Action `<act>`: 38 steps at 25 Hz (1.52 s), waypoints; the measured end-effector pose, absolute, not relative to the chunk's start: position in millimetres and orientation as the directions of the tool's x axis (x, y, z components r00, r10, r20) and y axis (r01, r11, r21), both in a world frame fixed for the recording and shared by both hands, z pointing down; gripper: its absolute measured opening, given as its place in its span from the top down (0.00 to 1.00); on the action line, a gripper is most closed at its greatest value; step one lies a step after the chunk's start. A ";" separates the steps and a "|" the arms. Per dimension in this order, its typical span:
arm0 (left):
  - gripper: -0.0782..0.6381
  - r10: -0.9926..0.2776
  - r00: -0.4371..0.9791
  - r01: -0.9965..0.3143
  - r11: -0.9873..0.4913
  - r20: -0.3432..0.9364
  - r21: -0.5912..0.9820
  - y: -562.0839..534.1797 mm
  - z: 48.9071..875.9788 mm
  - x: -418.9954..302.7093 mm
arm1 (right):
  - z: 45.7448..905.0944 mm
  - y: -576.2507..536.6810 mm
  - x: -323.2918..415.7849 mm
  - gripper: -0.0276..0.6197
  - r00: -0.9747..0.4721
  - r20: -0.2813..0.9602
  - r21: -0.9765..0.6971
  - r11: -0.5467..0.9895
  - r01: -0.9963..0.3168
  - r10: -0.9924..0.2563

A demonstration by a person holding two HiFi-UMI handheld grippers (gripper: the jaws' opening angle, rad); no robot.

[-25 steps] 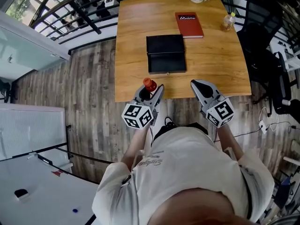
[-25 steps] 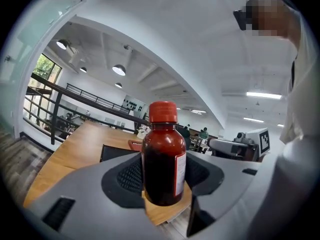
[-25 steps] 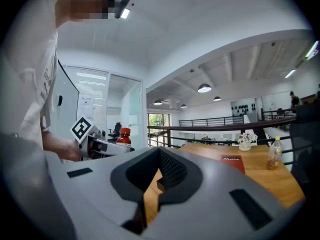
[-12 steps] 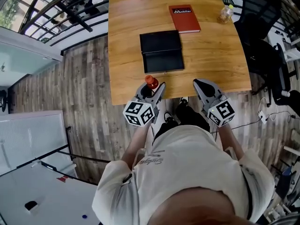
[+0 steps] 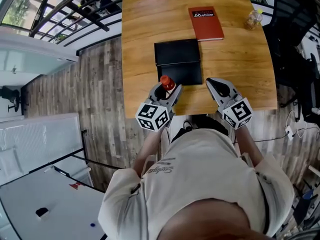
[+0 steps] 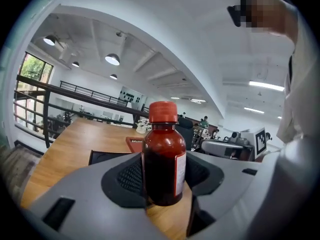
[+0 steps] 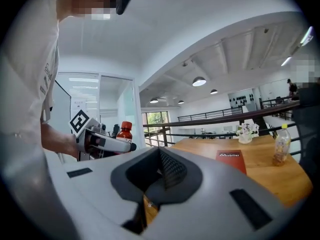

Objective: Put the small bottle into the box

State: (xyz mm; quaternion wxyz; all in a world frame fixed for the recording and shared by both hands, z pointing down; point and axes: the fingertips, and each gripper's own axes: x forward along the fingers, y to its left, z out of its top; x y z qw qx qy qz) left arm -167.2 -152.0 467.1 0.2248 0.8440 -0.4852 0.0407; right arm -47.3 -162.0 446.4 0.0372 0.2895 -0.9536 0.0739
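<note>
Left gripper (image 5: 169, 88) has its jaws clamped on the small bottle (image 6: 163, 164), upright, just inside the table's (image 5: 140, 44) near edge and right in front of the black box (image 5: 178, 59). There's bare wood on both sides of the box. Right gripper (image 5: 216, 84) has its jaws closed and empty, at the same edge.

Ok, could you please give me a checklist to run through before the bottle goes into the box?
1. Grip: the small bottle sits upright between the left gripper's jaws: ok.
2. Closure: the red cap is on the bottle: ok.
3. Target: the black box lies open on the wooden table: ok.
4. Other hand: the right gripper is shut, empty and beside the box, not over it: ok.
5. Space inside the box: cannot tell, the interior is too dark.
</note>
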 end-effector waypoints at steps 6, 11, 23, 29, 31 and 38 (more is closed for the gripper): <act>0.59 -0.815 0.510 -0.844 -0.411 0.276 0.345 -191.9 460.0 -160.8 | 452.4 -194.8 -48.5 0.96 -0.850 0.115 -0.119 0.843 -0.525 -0.514; 0.59 -0.808 0.481 -0.862 -0.367 0.341 0.349 -212.4 480.7 -164.9 | 460.5 -224.1 -38.4 0.96 -0.852 0.119 -0.131 0.843 -0.522 -0.509; 0.59 -0.736 0.363 -0.910 -0.148 0.572 0.387 -233.2 590.3 -205.8 | 491.7 -258.1 -17.1 0.96 -0.868 0.156 -0.161 0.855 -0.493 -0.471; 0.59 -0.638 0.387 -0.891 -0.073 0.666 0.448 -221.2 629.1 -215.6 | 493.9 -255.8 -25.7 0.96 -0.872 0.169 -0.178 0.856 -0.485 -0.459; 0.59 -0.603 0.406 -0.881 -0.058 0.686 0.470 -222.4 639.1 -215.2 | 492.1 -255.8 -31.3 0.96 -0.874 0.166 -0.180 0.858 -0.482 -0.456; 0.59 -0.439 0.436 -0.883 -0.040 0.786 0.468 -218.4 675.0 -207.9 | 493.6 -259.7 -35.4 0.96 -0.866 0.162 -0.206 0.842 -0.498 -0.473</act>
